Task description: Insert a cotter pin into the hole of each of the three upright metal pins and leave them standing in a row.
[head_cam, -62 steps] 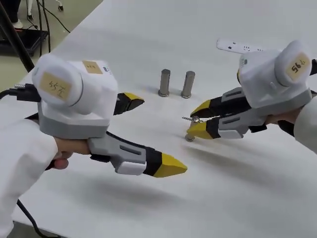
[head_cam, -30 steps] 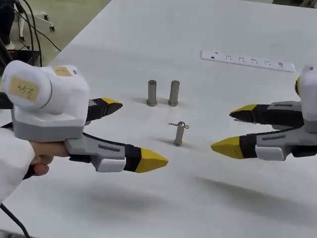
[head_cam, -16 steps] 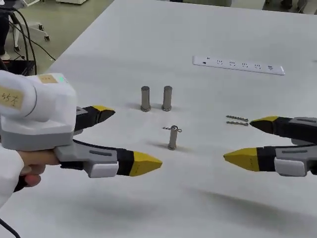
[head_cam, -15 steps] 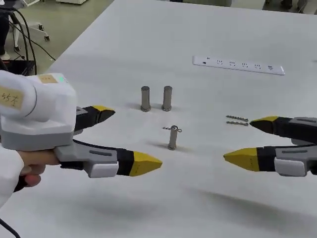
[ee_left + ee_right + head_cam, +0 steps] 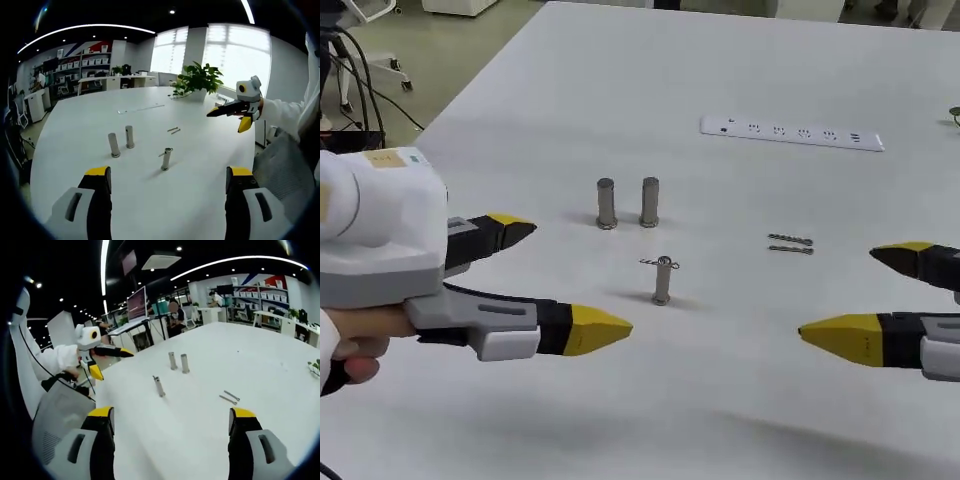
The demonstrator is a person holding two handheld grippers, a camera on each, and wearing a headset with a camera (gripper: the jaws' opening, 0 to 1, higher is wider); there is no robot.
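Two bare metal pins (image 5: 606,203) (image 5: 650,201) stand upright side by side on the white table. In front of them stands a third pin (image 5: 663,280) with a cotter pin (image 5: 653,263) through its top hole. Two loose cotter pins (image 5: 790,244) lie to the right. My left gripper (image 5: 570,277) hovers open left of the third pin, holding nothing. My right gripper (image 5: 845,293) is open and empty at the right edge, just below the loose cotter pins. The left gripper view has the third pin (image 5: 165,158) ahead of its jaws; the right gripper view has it at centre (image 5: 159,386).
A white power strip (image 5: 790,133) lies at the back of the table (image 5: 720,400). The table's left edge drops to a floor with cables (image 5: 350,70). A potted plant (image 5: 197,80) stands at the far end.
My right gripper, which was at the front pin with the cotter pin, has let go and drawn back to the right, jaws open. The cotter pin stays in that pin. My left gripper has barely moved.
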